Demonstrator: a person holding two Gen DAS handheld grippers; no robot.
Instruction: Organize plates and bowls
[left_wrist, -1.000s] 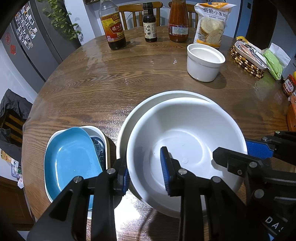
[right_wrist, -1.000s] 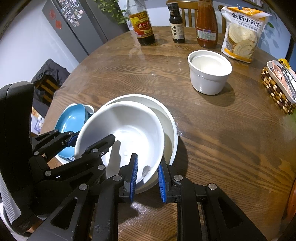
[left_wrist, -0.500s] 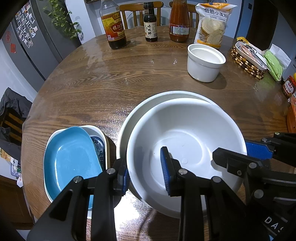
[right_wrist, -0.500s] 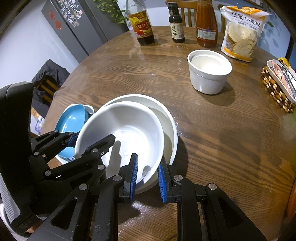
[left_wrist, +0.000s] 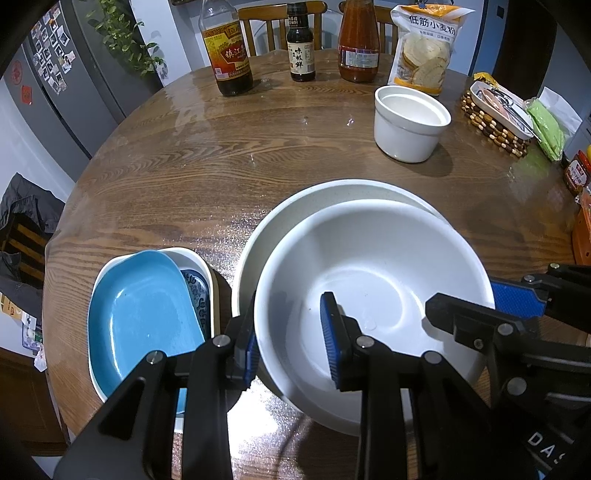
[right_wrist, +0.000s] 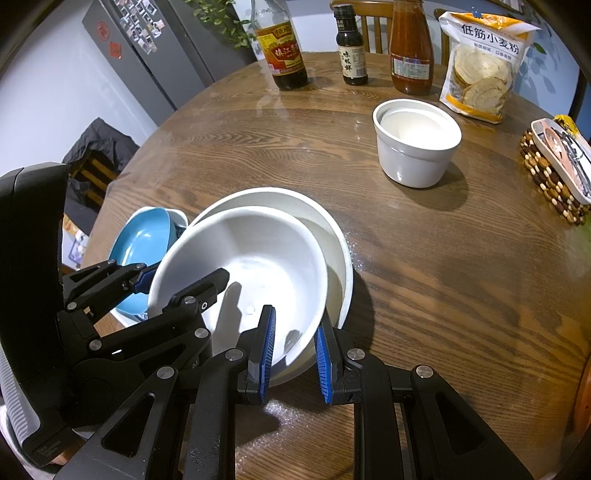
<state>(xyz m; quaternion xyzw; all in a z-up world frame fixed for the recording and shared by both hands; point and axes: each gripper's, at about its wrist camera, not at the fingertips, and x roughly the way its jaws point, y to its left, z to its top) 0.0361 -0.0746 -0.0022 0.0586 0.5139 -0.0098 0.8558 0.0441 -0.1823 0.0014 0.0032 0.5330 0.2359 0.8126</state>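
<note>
A white bowl (left_wrist: 373, 295) sits tilted inside a larger white bowl (left_wrist: 332, 192) on the round wooden table. My left gripper (left_wrist: 291, 336) straddles the inner bowl's left rim, one pad inside, one outside. My right gripper (right_wrist: 293, 343) straddles the same bowl's (right_wrist: 258, 258) near right rim, over the larger bowl (right_wrist: 332, 229). Both look closed on the rim. A blue dish (left_wrist: 140, 317) lies in a white dish with a patterned plate to the left. A small white pot (left_wrist: 410, 125) stands farther back.
Three bottles (left_wrist: 301, 44) and a flour bag (left_wrist: 424, 51) stand along the far edge. A beaded mat with a tray (left_wrist: 495, 118) and green packets lie at the right. A fridge and a chair with clothes are to the left, beyond the table edge.
</note>
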